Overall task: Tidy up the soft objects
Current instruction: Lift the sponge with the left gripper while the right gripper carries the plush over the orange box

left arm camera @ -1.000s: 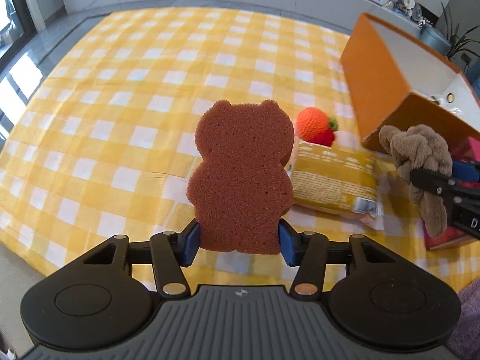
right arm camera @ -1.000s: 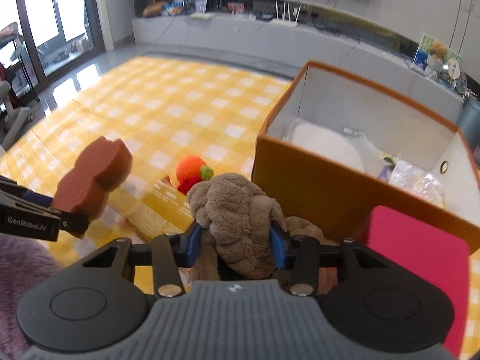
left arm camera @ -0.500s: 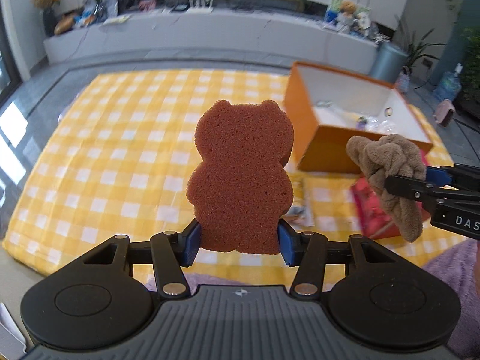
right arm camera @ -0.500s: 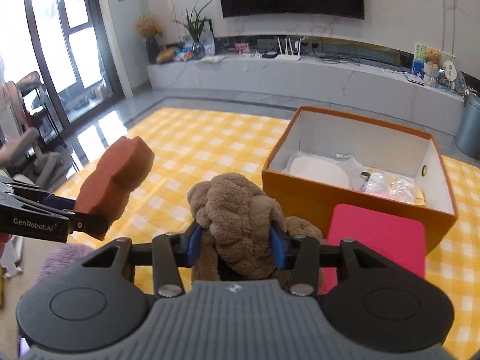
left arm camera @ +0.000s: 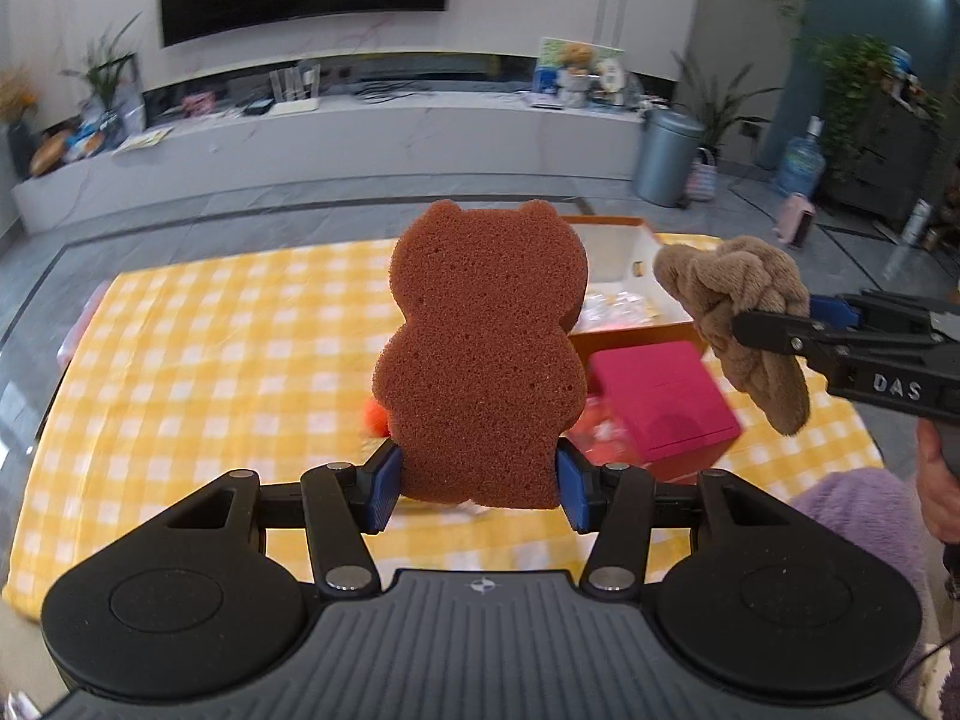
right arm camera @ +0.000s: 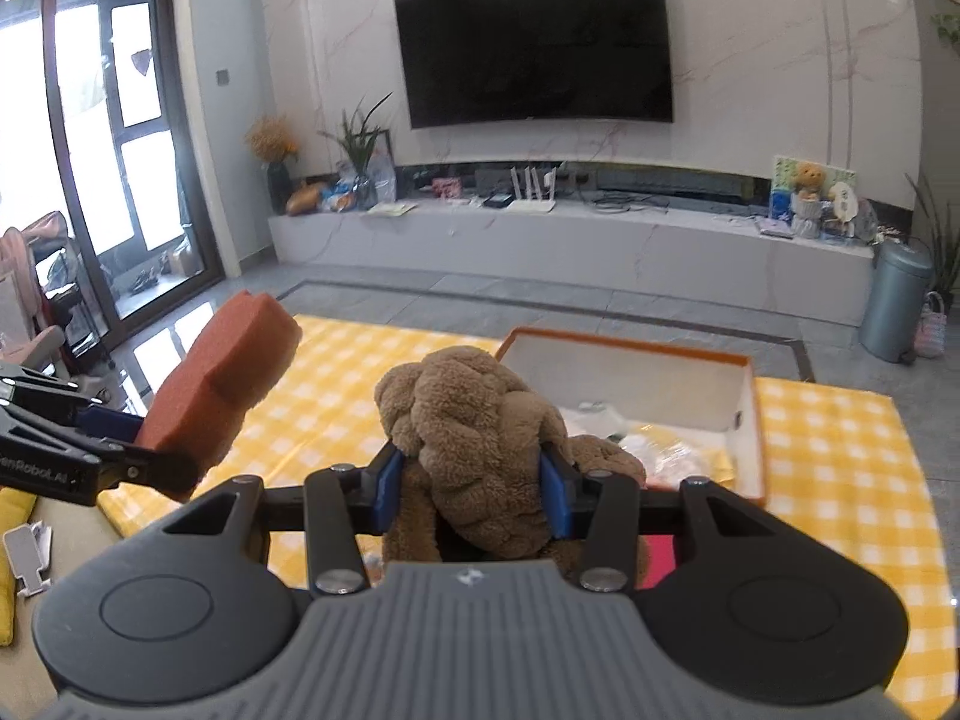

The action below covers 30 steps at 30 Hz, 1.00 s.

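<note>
Checked cloth [left arm camera: 198, 360], left gripper [left arm camera: 477, 483] clamping bear sponge [left arm camera: 480, 354], right gripper [right arm camera: 471, 495] clamping plush [right arm camera: 480, 450]

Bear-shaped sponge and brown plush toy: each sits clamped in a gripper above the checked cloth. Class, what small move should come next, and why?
Probably carry the right gripper forward over the orange box and lower the plush toy. The box is open, already holds items, and lies just ahead.

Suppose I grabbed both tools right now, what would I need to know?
Left tool: shut on the bear sponge, held upright above the cloth.
Right tool: shut on the plush.
The open box lies ahead on the cloth with a few things already inside; a pink box sits in front of it.
Done: both picked up.
Left: probably drop each into the open box.
</note>
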Available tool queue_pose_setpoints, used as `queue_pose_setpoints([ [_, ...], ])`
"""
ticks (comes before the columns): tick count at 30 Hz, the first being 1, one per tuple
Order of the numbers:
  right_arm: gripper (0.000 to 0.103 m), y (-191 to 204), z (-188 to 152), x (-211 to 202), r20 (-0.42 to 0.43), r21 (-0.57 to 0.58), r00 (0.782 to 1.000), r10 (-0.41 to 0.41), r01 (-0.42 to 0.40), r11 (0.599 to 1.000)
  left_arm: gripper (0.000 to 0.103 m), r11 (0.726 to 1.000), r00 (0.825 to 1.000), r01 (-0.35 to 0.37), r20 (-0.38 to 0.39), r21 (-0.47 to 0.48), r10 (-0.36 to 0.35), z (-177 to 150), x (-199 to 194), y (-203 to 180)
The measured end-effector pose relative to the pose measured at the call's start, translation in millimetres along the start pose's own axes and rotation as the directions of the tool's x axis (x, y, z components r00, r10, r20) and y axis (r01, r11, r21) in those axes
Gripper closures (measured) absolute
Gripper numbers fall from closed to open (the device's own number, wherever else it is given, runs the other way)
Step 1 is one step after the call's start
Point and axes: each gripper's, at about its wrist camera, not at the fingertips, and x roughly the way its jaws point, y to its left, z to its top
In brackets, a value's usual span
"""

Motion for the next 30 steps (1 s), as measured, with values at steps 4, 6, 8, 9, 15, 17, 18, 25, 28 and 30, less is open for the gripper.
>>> queue_pose_setpoints([
  [4, 0.057, -19, 12, -6, 0.016, 0.008, 0.999, -0.034, 0.034, 0.999, 0.043, 0.998, 1.000, 0.026, -0.003, 0.051, -0.026, 19, 5, -17],
  [6, 0.057, -29, 18, -4, 0.018, 0.016, 0.998, -0.052, 0.052, 0.999, 0.043, 0.996, 0.999, 0.035, -0.001, 0.078, -0.035, 30, 10, -25],
  [8, 0.057, -38, 24, -2, 0.028, 0.030, 0.997, -0.069, 0.069, 0.997, 0.043, 0.993, 0.999, 0.045, 0.001, 0.107, -0.045, 39, 17, -33],
  [9, 0.057, -43, 27, 0, 0.033, 0.040, 0.997, -0.076, 0.075, 0.996, 0.043, 0.992, 0.999, 0.051, -0.001, 0.118, -0.051, 45, 21, -37],
  [15, 0.057, -70, 36, 24, 0.016, 0.112, 0.996, -0.092, 0.089, 0.990, 0.043, 0.984, 0.997, 0.073, -0.025, 0.160, -0.070, 70, 48, -54],
  [17, 0.057, -79, 37, 36, -0.002, 0.137, 0.996, -0.089, 0.089, 0.987, 0.043, 0.980, 0.996, 0.080, -0.042, 0.183, -0.073, 78, 61, -58],
  [18, 0.057, -83, 39, 42, -0.012, 0.146, 0.996, -0.090, 0.090, 0.985, 0.043, 0.978, 0.996, 0.085, -0.056, 0.190, -0.075, 81, 67, -60],
  [25, 0.057, -99, 47, 84, -0.070, 0.157, 0.992, -0.108, 0.118, 0.980, 0.043, 0.967, 0.992, 0.051, -0.123, 0.248, -0.021, 95, 119, -68],
  [28, 0.056, -106, 48, 101, -0.090, 0.156, 0.990, -0.109, 0.122, 0.980, 0.043, 0.965, 0.990, 0.050, -0.137, 0.256, -0.016, 97, 138, -67],
  [30, 0.056, -111, 47, 113, -0.104, 0.158, 0.988, -0.114, 0.129, 0.979, 0.043, 0.963, 0.990, 0.039, -0.138, 0.266, -0.002, 101, 148, -66],
])
